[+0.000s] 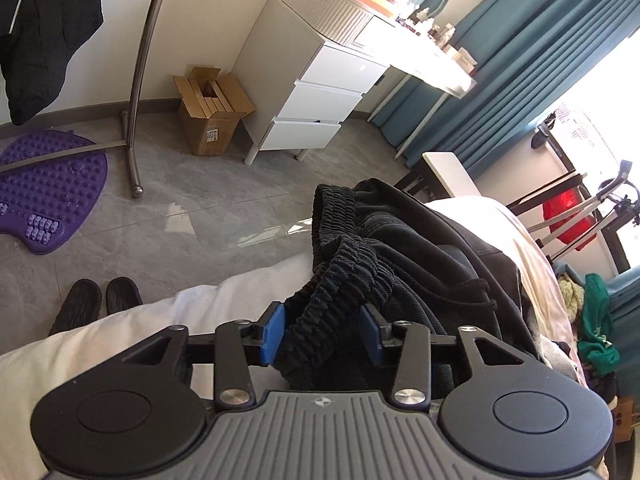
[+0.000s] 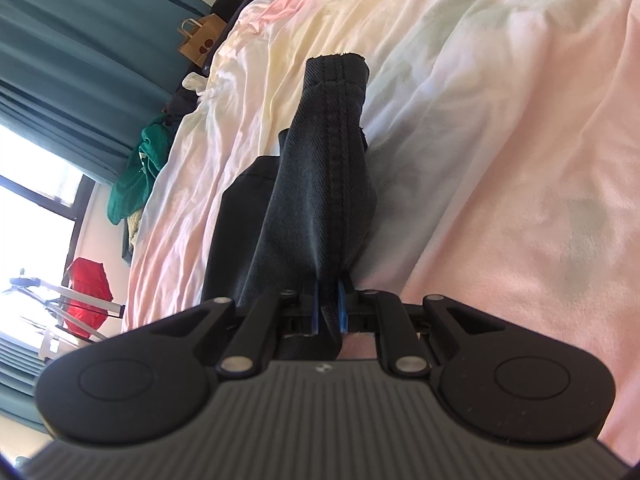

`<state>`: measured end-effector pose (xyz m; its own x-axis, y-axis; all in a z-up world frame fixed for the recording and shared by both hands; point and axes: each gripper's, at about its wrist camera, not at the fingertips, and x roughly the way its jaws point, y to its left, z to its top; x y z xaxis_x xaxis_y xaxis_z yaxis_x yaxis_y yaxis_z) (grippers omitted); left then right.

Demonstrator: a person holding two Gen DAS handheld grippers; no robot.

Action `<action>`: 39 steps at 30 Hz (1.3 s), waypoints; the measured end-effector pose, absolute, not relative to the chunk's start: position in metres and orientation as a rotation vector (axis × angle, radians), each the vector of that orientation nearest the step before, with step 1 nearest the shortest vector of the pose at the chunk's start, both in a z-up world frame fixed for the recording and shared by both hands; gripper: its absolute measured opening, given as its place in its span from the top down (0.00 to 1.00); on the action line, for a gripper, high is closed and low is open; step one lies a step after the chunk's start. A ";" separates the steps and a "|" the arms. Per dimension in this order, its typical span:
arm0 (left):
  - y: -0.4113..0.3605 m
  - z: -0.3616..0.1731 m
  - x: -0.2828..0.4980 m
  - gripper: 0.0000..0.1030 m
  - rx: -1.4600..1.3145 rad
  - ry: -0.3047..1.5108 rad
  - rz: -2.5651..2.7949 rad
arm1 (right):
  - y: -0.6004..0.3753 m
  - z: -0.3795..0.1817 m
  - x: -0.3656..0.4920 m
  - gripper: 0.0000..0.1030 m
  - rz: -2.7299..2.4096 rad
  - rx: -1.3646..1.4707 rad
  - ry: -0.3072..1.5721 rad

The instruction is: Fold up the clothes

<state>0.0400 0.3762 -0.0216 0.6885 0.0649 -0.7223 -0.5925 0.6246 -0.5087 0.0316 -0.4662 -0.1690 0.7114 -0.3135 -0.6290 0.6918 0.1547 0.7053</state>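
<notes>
Between the released left claw (image 1: 323, 334) bunches the trousers' waistband (image 1: 352, 248); right claw (image 2: 329, 309) pinches a leg (image 2: 320, 184).

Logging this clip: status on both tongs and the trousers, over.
Left tongs open, elastic waistband loose between the pads. Right tongs shut on the trouser leg. Trousers on the bed; nothing blocking.

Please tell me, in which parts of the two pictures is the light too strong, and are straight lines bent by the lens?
Left wrist view: the desk top and window are washed out white; the metal rack pole curves. Right wrist view: the window is blown out, the bed sheet evenly lit; the curtain bows.
</notes>
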 end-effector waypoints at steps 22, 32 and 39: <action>0.373 -0.105 0.030 0.18 -1.352 0.683 0.298 | -0.501 -0.194 0.035 0.66 -0.627 1.382 0.318; 0.360 -0.123 0.051 0.40 -1.475 0.626 0.093 | -0.523 -0.203 0.036 0.69 -0.480 1.429 0.168; 0.354 -0.123 0.058 0.62 -1.393 0.674 0.165 | -0.527 -0.202 0.037 0.63 -0.587 1.416 0.209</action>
<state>0.0580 0.3536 -0.1234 0.8042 -0.2757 -0.5266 -0.4880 0.1996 -0.8497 0.0369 -0.5273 -0.2022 0.8418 -0.2587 -0.4738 0.4998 0.0417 0.8651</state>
